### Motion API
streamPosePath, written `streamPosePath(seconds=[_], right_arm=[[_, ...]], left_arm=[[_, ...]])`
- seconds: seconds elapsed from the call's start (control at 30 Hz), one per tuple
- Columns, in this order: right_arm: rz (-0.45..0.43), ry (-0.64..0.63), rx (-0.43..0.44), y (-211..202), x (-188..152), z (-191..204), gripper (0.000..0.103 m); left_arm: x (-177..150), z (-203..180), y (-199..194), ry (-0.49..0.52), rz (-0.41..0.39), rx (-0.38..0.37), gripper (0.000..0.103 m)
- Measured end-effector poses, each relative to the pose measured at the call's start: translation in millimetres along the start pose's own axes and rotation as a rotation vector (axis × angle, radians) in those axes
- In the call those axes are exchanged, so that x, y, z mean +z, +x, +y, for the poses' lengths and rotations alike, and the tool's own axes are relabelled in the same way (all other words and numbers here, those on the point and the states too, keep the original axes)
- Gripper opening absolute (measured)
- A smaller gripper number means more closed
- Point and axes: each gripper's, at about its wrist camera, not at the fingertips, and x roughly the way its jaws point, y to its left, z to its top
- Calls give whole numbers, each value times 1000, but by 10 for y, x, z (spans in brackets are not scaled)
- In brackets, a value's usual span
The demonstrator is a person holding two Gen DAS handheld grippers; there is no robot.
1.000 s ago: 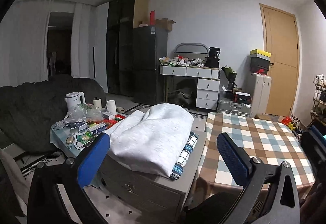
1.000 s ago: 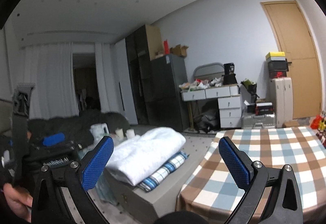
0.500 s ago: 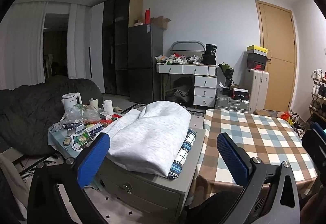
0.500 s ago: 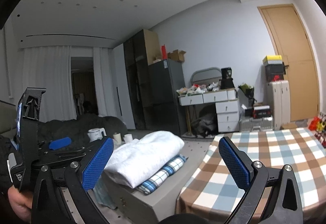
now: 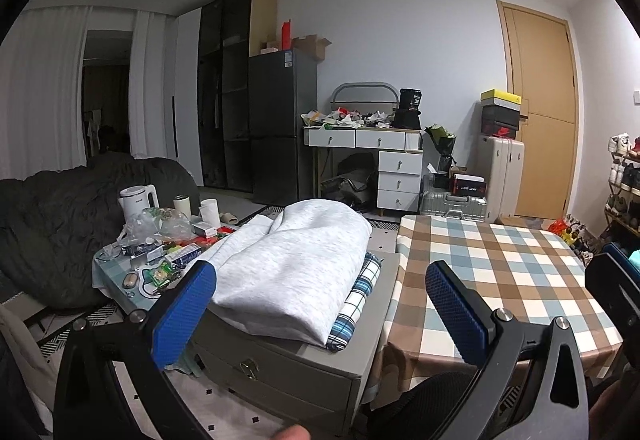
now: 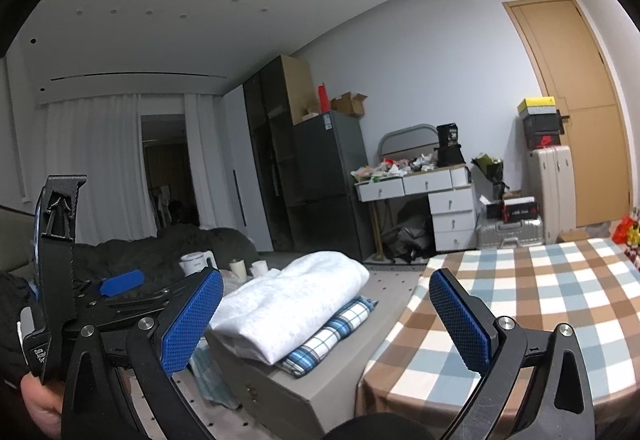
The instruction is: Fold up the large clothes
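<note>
A folded light grey garment [image 5: 292,268] [image 6: 296,300] lies on top of a folded blue plaid garment [image 5: 360,296] [image 6: 336,336], both stacked on a grey drawer chest [image 5: 280,372] [image 6: 304,388]. My left gripper [image 5: 320,312] is open and empty, held in the air short of the stack. My right gripper [image 6: 326,324] is open too, with nothing between its blue pads. The left gripper's body [image 6: 60,280] appears at the left of the right wrist view, held by a hand [image 6: 40,400].
A table with a brown and blue checked cloth [image 5: 492,280] [image 6: 520,304] stands right of the chest. A cluttered low table [image 5: 156,240] with a white kettle [image 5: 136,199] is to the left, beside a dark sofa [image 5: 52,224]. A white desk [image 5: 372,159], a fridge [image 5: 280,127] and a door [image 5: 540,111] line the far wall.
Both cameras have tilted upward a little, so more ceiling shows. Both grippers stay open and empty. The folded stack has not moved.
</note>
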Motion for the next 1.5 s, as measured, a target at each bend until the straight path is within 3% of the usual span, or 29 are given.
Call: streamPosePath(seconds=[0.4,0.57,1.03,1.2,1.5], right_arm=[[-5,-38,-1,-23,-10,67,103],[-4,-44,-16,-44,-12,48,103],[-4,-34,-36,-112,-1,-2,103],[-16,-45,-53,-143,27,-24,103],[-4,-33,-51,-122,22,-38,103]], left_arm=[[6,-60,-29,16,15,-12,102],[0,-121,-52,47,6,34,102],[7,-214,-96,40,12,-1,102],[9,-293,-111,67,5,40,102],[-4,-298,-140,56,12,40,102]])
